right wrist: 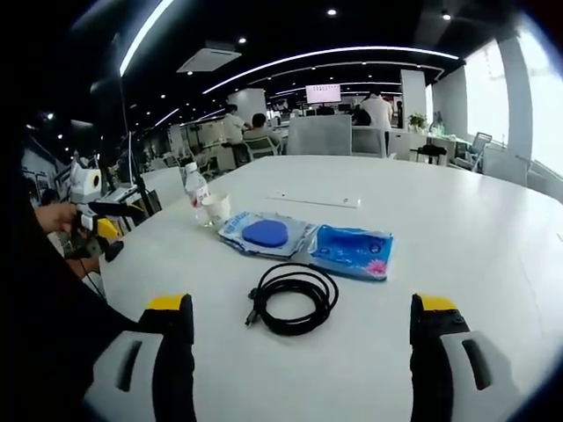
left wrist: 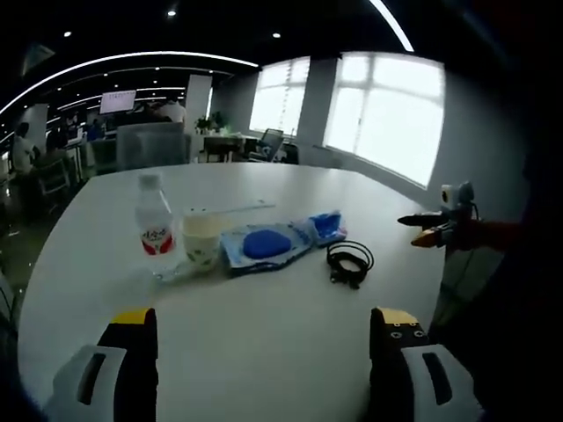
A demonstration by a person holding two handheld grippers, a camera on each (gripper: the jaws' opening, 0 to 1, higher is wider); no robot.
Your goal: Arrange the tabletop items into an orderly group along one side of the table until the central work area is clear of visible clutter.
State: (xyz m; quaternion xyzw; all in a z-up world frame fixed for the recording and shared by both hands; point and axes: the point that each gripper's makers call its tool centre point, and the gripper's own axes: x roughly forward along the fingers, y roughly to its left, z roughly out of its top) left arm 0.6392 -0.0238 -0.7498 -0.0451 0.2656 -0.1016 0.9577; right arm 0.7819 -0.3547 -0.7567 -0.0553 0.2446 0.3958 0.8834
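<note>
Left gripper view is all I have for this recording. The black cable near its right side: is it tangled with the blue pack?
Observer: No. In the right gripper view the cable lies in a neat coil, apart from the blue pack.
Operator: Is the right gripper holding anything?
Observer: No. The right gripper has its jaws wide apart and grips nothing; the coil lies on the table ahead, between them.
Operator: Any print on the pack?
Observer: A small pink flower at one corner.
</note>
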